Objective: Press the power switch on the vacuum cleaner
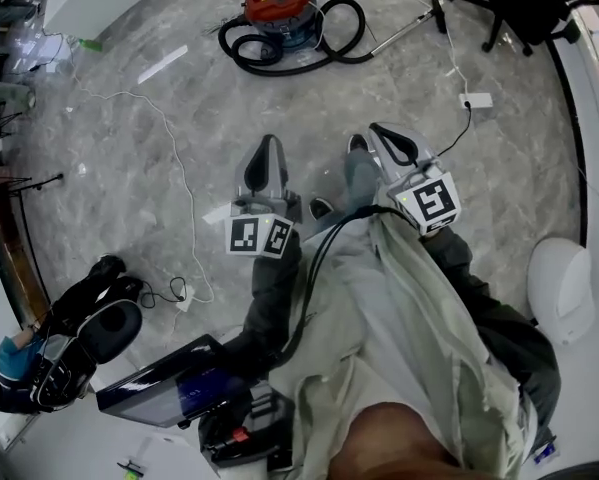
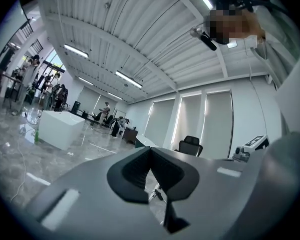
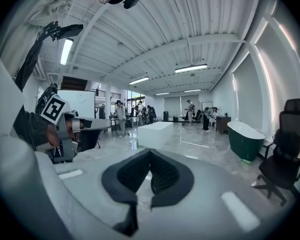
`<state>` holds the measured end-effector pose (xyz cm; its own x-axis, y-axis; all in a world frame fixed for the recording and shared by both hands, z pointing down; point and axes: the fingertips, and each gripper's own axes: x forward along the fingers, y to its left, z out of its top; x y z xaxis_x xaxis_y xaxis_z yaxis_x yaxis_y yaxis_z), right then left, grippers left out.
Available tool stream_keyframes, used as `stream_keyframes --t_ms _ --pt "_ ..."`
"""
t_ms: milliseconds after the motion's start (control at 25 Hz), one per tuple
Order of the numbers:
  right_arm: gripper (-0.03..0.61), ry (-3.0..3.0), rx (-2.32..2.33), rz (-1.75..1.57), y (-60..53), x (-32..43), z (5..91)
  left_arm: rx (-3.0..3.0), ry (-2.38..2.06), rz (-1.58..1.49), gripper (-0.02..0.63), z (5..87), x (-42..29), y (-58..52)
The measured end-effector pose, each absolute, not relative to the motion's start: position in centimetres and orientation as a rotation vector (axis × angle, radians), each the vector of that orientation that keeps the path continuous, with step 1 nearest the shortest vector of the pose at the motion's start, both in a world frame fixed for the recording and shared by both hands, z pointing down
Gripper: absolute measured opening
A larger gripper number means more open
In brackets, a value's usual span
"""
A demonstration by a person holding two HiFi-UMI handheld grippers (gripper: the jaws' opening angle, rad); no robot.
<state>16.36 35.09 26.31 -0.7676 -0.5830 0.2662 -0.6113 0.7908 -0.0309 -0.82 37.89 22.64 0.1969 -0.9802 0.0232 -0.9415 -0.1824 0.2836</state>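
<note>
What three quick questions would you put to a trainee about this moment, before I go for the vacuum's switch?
1. True or false: the left gripper is touching the red-topped, blue-bodied vacuum cleaner.
2. Where is the black ribbed hose?
A) looped on the grey marble floor by the vacuum cleaner
B) draped over a chair
C) clamped in a gripper
3. Fill in: the right gripper has its jaws together and holds ____.

Key:
1. False: both grippers are well short of it.
2. A.
3. Nothing.
</note>
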Motion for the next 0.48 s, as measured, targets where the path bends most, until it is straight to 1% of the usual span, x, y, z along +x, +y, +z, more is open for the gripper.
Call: stream_keyframes --t_ms 240,480 --pt "0.0 -2.78 0.852 0.114 25.9 16.6 25.4 2.224 -1.931 -0.227 0.005 21.6 -0.5 29.4" --pt "-0.001 -2.795 0.79 0.082 18.3 16.8 25.2 2.199 -1.963 -0.257 0.005 21.0 0.2 23.4"
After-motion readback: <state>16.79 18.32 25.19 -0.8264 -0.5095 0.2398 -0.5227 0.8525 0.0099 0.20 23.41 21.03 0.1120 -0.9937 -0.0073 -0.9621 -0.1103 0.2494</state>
